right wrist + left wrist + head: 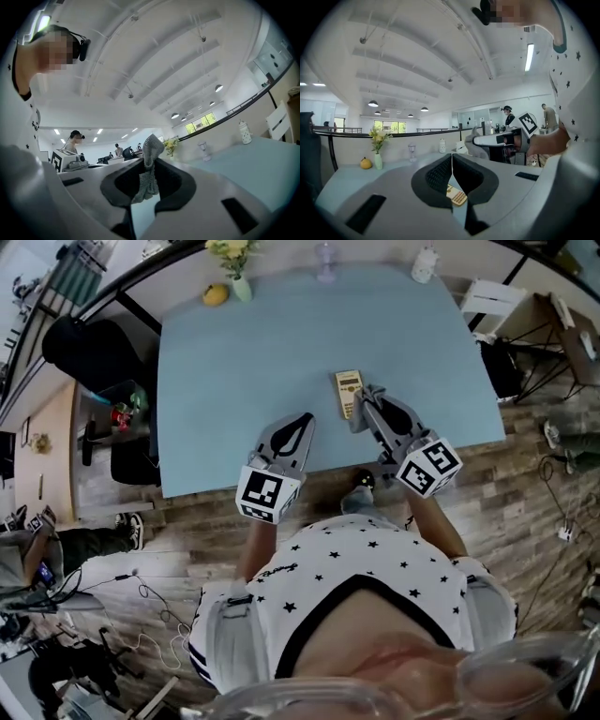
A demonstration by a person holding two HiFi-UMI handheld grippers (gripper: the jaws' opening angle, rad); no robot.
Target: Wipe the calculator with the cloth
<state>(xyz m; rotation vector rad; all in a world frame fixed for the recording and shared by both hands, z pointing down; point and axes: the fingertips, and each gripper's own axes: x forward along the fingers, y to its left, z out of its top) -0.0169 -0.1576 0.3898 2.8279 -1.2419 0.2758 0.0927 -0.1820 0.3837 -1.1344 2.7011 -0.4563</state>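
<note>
A small beige calculator [348, 392] lies flat on the light blue table [244, 371], right of centre and toward the near edge. My right gripper [365, 402] is shut on a grey cloth [149, 174] that sticks up past its tips; the tips sit at the calculator's near right side. Whether the cloth touches the calculator is hidden. My left gripper [302, 424] rests to the calculator's left, its jaws shut with nothing between them [451, 161]. The calculator [456, 195] shows below those jaws, and the right gripper [497, 139] shows beyond them.
Along the table's far edge stand a vase of flowers [234, 261], a yellow fruit [216, 294], a glass [325, 261] and a white bottle [425, 263]. A white chair [487, 301] is beyond the right corner. The near table edge is just below both grippers.
</note>
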